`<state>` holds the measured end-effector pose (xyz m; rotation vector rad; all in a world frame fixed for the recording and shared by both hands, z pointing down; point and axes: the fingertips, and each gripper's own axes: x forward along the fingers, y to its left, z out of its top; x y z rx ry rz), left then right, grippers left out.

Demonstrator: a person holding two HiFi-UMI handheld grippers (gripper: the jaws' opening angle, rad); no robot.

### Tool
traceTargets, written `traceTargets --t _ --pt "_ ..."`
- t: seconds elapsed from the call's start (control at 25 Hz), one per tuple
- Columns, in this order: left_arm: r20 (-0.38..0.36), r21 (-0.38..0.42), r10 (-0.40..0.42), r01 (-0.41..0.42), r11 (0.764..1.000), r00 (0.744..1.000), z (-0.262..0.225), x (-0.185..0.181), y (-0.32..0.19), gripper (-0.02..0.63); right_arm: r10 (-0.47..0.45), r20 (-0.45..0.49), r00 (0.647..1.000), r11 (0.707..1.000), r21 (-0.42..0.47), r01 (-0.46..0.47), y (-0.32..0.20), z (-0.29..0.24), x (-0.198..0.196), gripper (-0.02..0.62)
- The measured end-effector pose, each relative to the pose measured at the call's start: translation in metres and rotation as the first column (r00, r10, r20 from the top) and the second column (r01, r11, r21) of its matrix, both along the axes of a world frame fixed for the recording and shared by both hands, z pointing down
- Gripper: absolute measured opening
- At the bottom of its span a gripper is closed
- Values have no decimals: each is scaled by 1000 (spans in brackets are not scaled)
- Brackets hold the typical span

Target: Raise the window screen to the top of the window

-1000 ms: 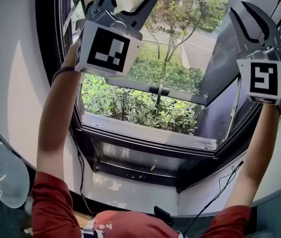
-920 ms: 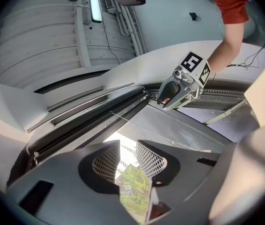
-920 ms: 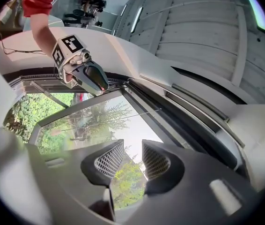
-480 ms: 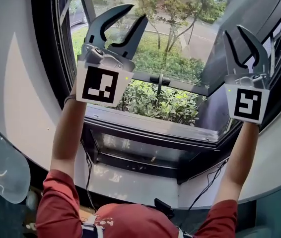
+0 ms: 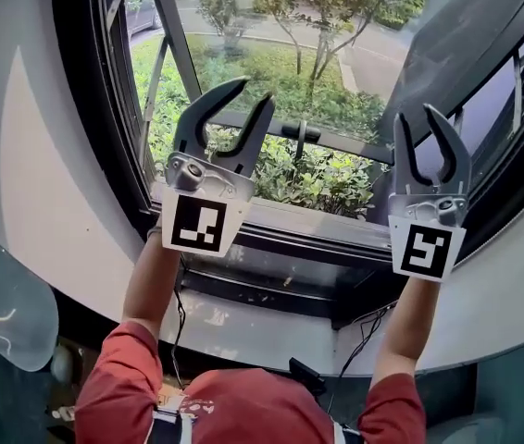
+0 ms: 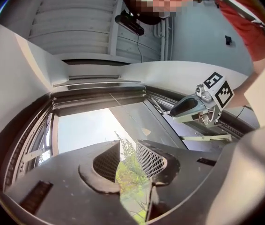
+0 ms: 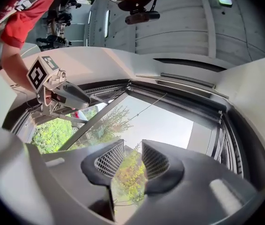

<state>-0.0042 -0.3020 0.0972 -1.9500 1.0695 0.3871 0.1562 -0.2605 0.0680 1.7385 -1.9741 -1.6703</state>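
My left gripper (image 5: 255,91) and right gripper (image 5: 415,114) are both held up in front of the open window (image 5: 299,234), a little above its sill, jaws pointing upward. Each stands open with only sky and foliage between its fingers, as the left gripper view (image 6: 128,146) and right gripper view (image 7: 132,144) show. The window screen's dark ribbed bar (image 6: 99,95) lies along the top of the frame, also seen as the screen bar (image 7: 179,95) in the right gripper view, well above both grippers. Neither gripper touches it.
A horizontal rail with a dark handle (image 5: 299,132) crosses the opening behind the grippers. A glass sash (image 5: 466,44) stands swung open at the right. White curved walls (image 5: 31,174) flank the window. Cables (image 5: 179,313) hang below the sill.
Both grippers have come down from high in the window opening to just above the sill, rolling slightly. Their jaws stayed equally open and empty.
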Motion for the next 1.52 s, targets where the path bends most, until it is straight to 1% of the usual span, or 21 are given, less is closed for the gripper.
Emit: traceTargets --t 0.32,0.44,0.52,0.68,0.8,0.92,1.04,1.16,1.32,1.44,1.52 --pt "-11 -130 9 -11 991 1000 68 4 -5 92 -20 57 998 993 -119 26 -3 77 0 127" --pt "-41 -205 15 -23 979 999 95 0 -11 92 -30 94 995 988 -148 43 -1 101 0 127" --pt "-50 -252 15 -27 967 999 116 1 -10 92 -31 116 993 982 -184 52 0 122 1 127" --pt "-51 -346 8 -25 938 999 162 2 -2 92 -38 170 985 961 -265 83 5 164 -2 127" --pt "-90 -407 -3 -34 913 996 189 1 1 92 -31 216 976 947 -306 98 8 193 -3 127" --pt "-123 -443 -16 -40 896 992 212 2 8 92 -22 263 964 935 -335 113 13 218 -3 127" --pt "-118 -486 -24 -37 873 993 236 7 17 92 -18 317 948 923 -359 138 18 239 -7 127" --pt "-124 -534 -30 -41 844 992 260 10 24 92 -17 361 932 909 -384 165 24 259 -14 127" --pt "-144 -589 -49 -46 807 988 289 13 33 92 2 416 909 879 -435 197 32 290 -19 126" --pt "-145 -627 -66 -40 778 987 310 11 37 92 35 436 899 861 -470 194 35 313 -19 127" --pt "-142 -642 -76 -34 766 987 321 8 39 92 57 463 885 845 -495 204 38 327 -19 127"
